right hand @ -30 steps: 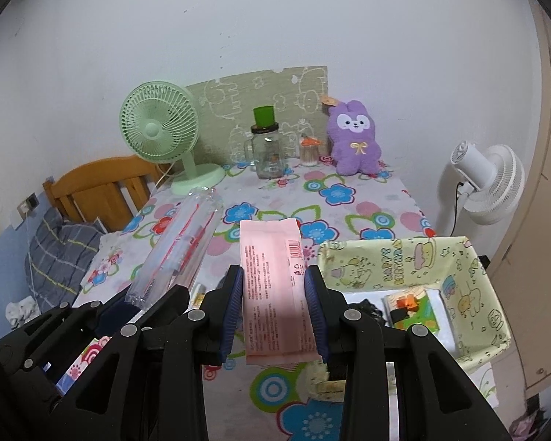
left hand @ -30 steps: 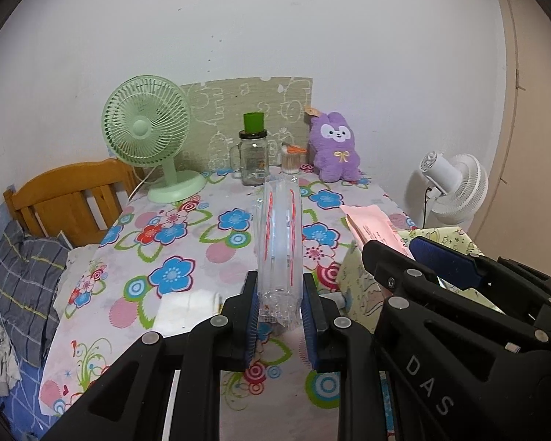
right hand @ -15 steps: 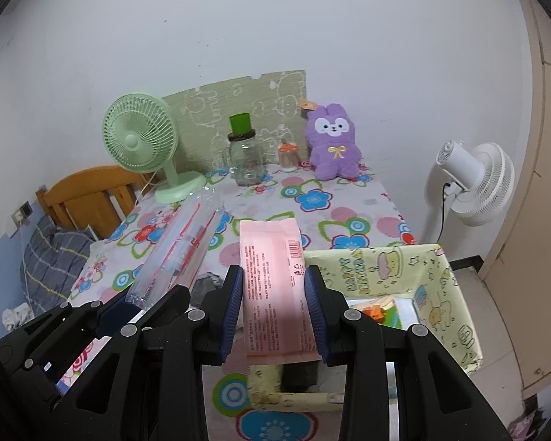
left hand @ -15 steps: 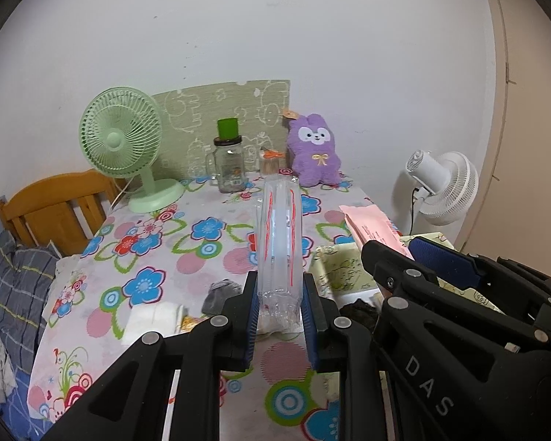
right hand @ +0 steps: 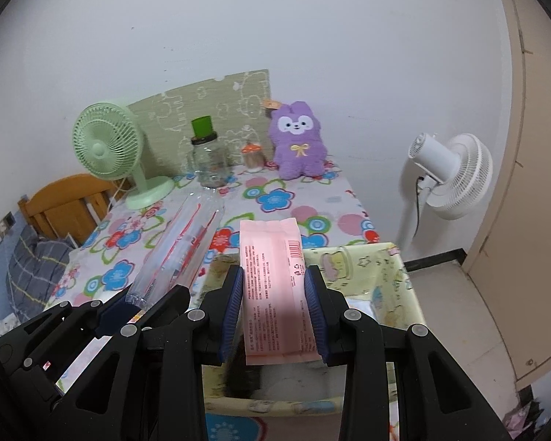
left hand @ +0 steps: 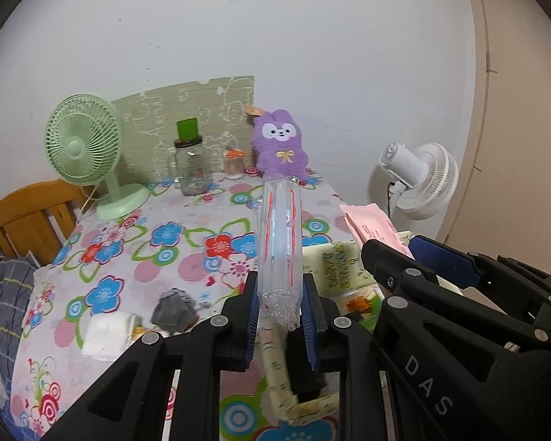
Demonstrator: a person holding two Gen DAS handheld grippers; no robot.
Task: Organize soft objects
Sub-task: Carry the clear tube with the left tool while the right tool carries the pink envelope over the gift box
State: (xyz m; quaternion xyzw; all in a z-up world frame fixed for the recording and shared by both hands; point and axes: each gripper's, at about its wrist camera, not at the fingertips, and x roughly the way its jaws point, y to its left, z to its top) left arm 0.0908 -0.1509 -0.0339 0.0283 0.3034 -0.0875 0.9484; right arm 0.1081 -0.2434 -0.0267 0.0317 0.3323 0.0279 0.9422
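My left gripper is shut on a long clear plastic pack with red markings, held above the table; the pack also shows in the right wrist view. My right gripper is shut on a pink packet, held over the yellow fabric storage box. The box also shows in the left wrist view, below both grippers. A purple plush rabbit sits at the table's far edge by the wall. A grey crumpled cloth and a white folded cloth lie on the floral tablecloth.
A green desk fan, a glass jar with a green lid and a small jar stand at the back. A white floor fan stands right of the table. A wooden chair is at the left.
Both grippers have pulled back and to the right with their loads, and now sit over the yellow box. The grey and white cloths have come into view on the table.
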